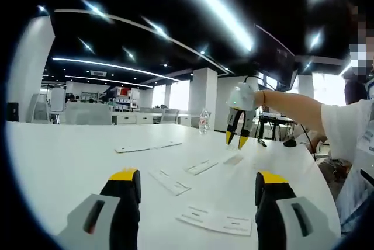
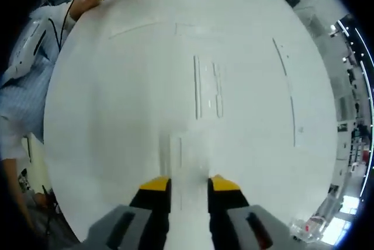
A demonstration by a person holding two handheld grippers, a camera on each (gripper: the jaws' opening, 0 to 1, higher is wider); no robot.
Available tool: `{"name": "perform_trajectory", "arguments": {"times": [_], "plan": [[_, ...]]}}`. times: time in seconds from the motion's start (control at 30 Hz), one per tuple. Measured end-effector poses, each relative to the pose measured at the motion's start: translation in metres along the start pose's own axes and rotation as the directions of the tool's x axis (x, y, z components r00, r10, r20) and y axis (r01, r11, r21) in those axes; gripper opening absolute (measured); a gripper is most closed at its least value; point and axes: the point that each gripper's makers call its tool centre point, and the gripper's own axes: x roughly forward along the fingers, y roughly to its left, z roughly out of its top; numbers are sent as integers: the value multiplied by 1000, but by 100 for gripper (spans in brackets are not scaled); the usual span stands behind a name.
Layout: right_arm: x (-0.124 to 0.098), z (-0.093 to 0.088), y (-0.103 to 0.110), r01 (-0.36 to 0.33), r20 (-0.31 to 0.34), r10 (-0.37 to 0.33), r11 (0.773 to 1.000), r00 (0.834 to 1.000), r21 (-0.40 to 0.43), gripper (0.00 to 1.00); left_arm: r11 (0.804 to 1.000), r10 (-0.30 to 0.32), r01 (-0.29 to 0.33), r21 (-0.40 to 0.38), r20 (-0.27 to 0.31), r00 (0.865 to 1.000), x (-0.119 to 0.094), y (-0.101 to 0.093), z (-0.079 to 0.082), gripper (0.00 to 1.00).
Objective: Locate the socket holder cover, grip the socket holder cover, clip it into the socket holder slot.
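Several flat white plastic socket-holder parts lie on the white table [image 1: 70,162]. My right gripper [image 1: 236,139] hangs tips-down from a person's hand, just above a small white cover piece [image 1: 232,159]. In the right gripper view its jaws [image 2: 189,184] stand a narrow gap apart, and the white cover piece [image 2: 188,156] lies on the table below and between them, with no sign of touch. A longer slotted holder [image 2: 208,89] lies straight ahead. My left gripper [image 1: 198,177] is low over the near table, jaws wide open and holding nothing; a flat white part [image 1: 216,221] lies between them.
More white strips lie about [image 1: 149,146] [image 1: 169,181] [image 1: 201,167] [image 2: 294,121]. A water bottle [image 1: 203,121] stands at the far edge. A person's arm [image 1: 292,107] reaches in from the right, their body at the table's right side. Desks and pillars stand beyond.
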Motion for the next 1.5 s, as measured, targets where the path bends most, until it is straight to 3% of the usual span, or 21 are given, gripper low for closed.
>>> {"name": "perform_trajectory", "arguments": {"times": [0.47,1.5], "plan": [[34,17,-20,-29,-33,28,999,999,-32,25,1000,9,-9,-8,6,1000,-1,4,1,80],[42,22,-12,-71,-78,68,997,995,-37,25,1000,-8,8,-11,25,1000,-6,-4,8,79]]}}
